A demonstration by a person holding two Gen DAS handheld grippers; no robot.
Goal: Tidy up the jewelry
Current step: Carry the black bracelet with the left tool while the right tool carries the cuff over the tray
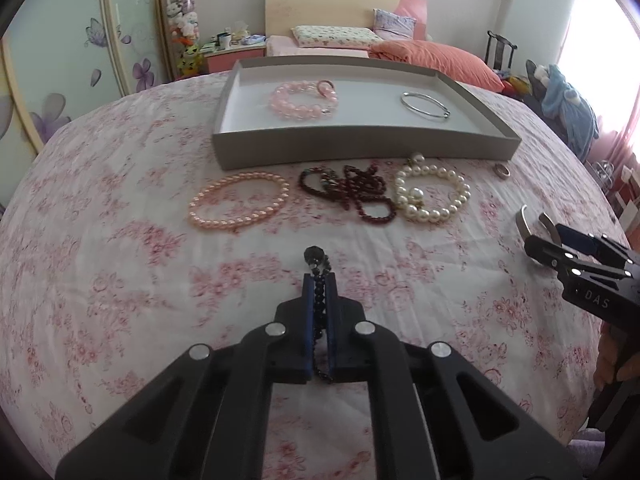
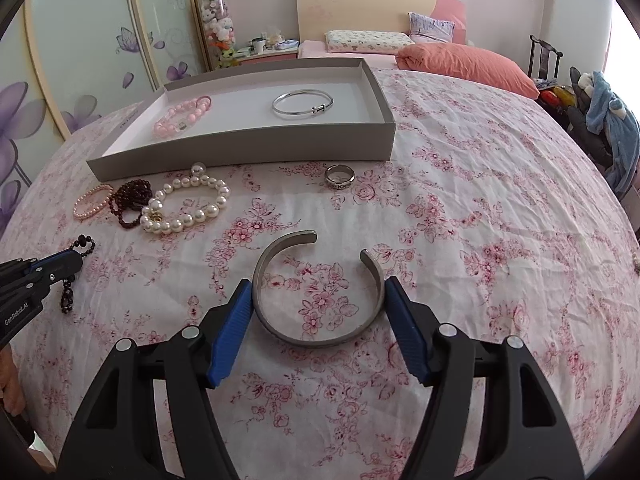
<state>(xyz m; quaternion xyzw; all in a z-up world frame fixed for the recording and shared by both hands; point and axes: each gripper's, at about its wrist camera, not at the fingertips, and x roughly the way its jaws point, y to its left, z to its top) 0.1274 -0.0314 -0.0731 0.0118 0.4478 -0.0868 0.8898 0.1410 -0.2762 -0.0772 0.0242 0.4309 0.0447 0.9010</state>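
Judging by what lies where, the sorting is barely begun: two pieces sit in the shallow grey cardboard tray (image 1: 360, 144) at upper centre of the left wrist view, a bracelet of frosted pink beads (image 1: 304, 100) on the left and a thin polished silver bangle (image 1: 425, 106) on the right; the rest is outside it on the floral bedspread (image 1: 120, 280).

Left to right just below the tray's front wall: a ring of small glossy peach pearls (image 1: 239, 201); a tangled strand of tiny dark red beads (image 1: 352, 194); a chunky white pearl bracelet (image 1: 434, 192); a small engraved metal ring (image 1: 622, 171) near the right edge.

At lower centre the left gripper (image 1: 319, 280) is clenched on a black bead strand (image 1: 318, 264), its round beads threaded between the blue ribbed pads (one end pokes out ahead, the other dangles behind).

In the right wrist view's lower centre, the right gripper (image 2: 318, 298) holds a wide brushed-metal cuff (image 2: 316, 288), an open C, with both pads pressed against its outer sides; whether it is lifted off the cloth I cannot tell.

So six pieces seem left, two of them in hand.
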